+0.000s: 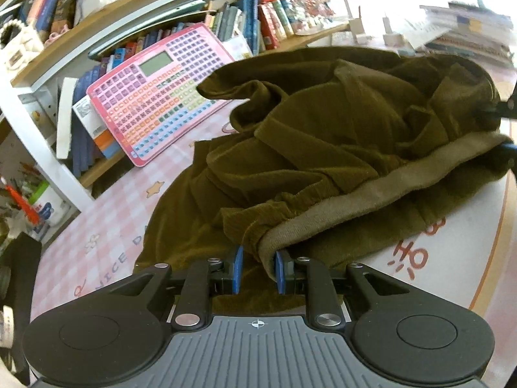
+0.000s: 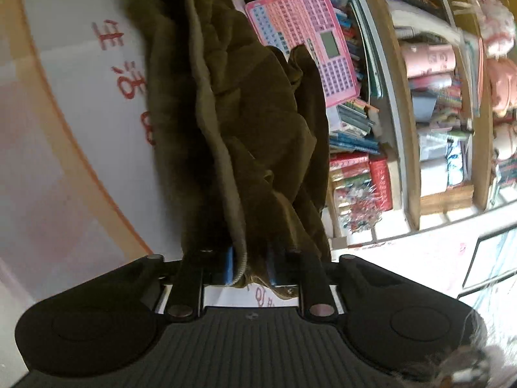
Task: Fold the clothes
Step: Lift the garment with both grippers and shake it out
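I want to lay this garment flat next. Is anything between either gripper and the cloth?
Nothing visible: the left gripper and right gripper each already have the olive garment's edge between their pads.

**A child's study corner at home**

Wooden bookshelves crammed with children's books line the far side. A pink toy keyboard tablet leans against them, standing on a pink checked table cover printed with stars and flowers. Plush toys fill upper shelves.
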